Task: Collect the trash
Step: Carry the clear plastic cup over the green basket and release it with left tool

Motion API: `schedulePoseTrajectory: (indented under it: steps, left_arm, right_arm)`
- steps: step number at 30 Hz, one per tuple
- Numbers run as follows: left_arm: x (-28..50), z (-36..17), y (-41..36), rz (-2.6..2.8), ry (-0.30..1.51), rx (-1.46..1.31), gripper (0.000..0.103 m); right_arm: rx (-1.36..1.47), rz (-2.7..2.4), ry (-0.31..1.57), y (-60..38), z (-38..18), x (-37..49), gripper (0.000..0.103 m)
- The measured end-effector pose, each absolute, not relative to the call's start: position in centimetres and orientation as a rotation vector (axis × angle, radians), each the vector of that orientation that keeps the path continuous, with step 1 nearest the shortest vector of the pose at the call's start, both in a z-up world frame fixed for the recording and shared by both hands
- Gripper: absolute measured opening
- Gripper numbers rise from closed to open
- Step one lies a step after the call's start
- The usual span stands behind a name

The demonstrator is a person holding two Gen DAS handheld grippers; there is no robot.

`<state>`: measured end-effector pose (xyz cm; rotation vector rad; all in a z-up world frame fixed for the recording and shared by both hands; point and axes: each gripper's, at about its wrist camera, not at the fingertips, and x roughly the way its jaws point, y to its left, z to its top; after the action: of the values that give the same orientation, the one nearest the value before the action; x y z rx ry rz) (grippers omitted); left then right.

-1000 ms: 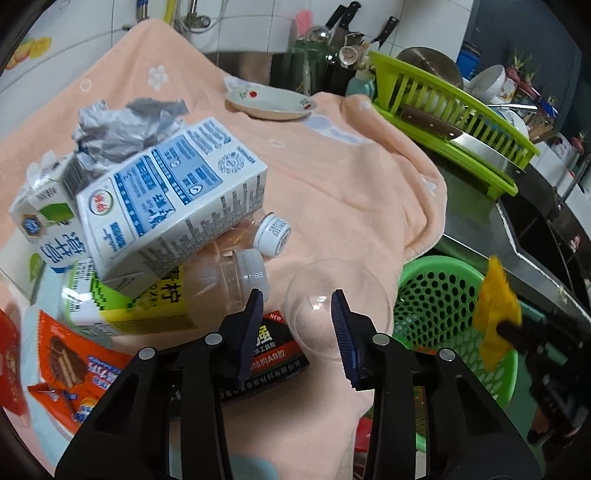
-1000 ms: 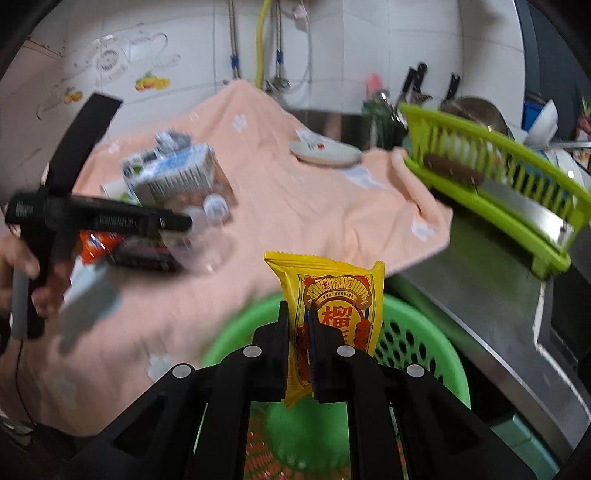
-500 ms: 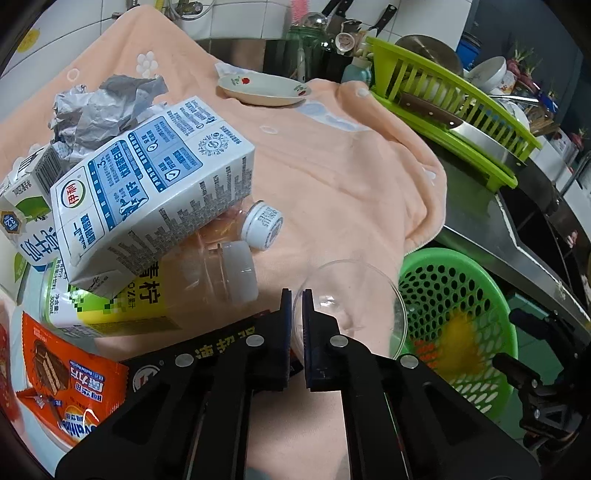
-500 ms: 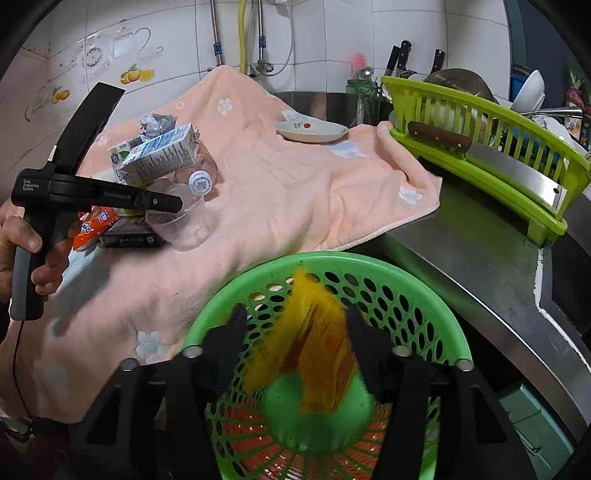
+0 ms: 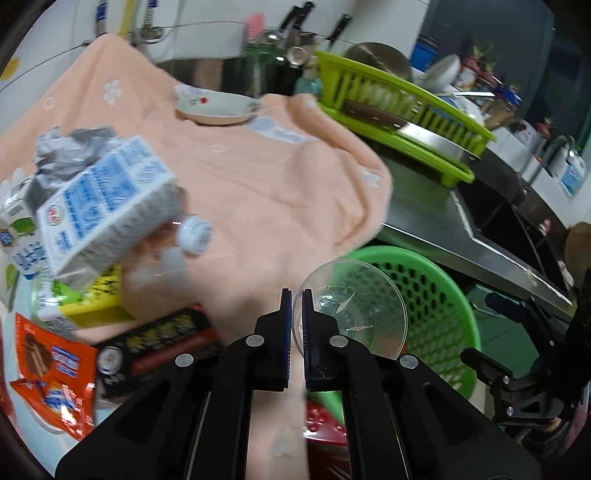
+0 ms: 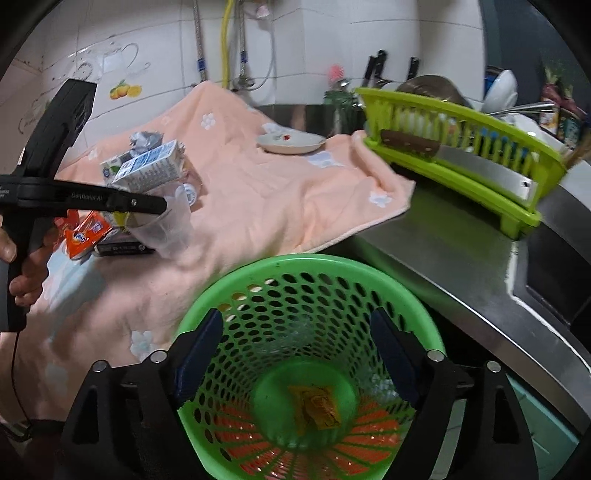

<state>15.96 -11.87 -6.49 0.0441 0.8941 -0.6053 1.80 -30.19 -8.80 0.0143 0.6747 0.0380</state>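
The yellow snack packet [image 6: 314, 406] has dropped from the right gripper [image 6: 295, 350] — fingers now wide apart — and lies crumpled on the floor of the green perforated plastic basket [image 6: 229, 291]; one piece collected. The left gripper [image 5: 294, 325] has clamped the rim of the clear plastic cup [image 5: 351, 314], lifted beside the basket — see-through, uncrushed

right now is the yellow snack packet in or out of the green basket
In: the yellow snack packet lies on the green perforated basket's bottom, below the open right gripper.

wall: white tiles [image 6: 332, 33] | counter: steel [image 6: 461, 251] | cover: peach towel [image 6: 277, 192]
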Motion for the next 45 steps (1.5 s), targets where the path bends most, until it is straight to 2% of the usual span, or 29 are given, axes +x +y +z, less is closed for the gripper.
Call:
schedulePoseTrajectory:
  steps: [13,22,25,29,40,45]
  left_arm:
    - [12.7,-8.1,-19.4,-0.719,0.953,0.103,0.004]
    - [11.2,-9.1,-23.1,-0.775,0.986,0.125,0.006]
    - [10.8,-8.9,-23.5,-0.796,0.989,0.124,0.012]
    - [10.3,-8.3,-23.2,-0.801,0.96,0.129,0.025]
    - [10.1,-4.6,-17.4,-0.705,0.861,0.081,0.026]
    - [10.0,-3.2,-12.9,-0.6,0.808,0.05,0.03]
  right_arm:
    - [-0.003,-0.092,0.552,-32.6,-7.5,-4.4,0.086]
    - [0.067,-0.143,0.543,-35.3,-8.1,-6.3,0.086]
    - [0.083,-0.144,0.537,-35.6,-8.1,-6.6,0.086]
    - [0.093,-0.131,0.528,-35.3,-7.9,-6.5,0.086]
    - [0.081,-0.048,0.514,-32.9,-7.1,-5.3,0.086]
    - [0.053,0.017,0.536,-30.8,-7.0,-3.7,0.086]
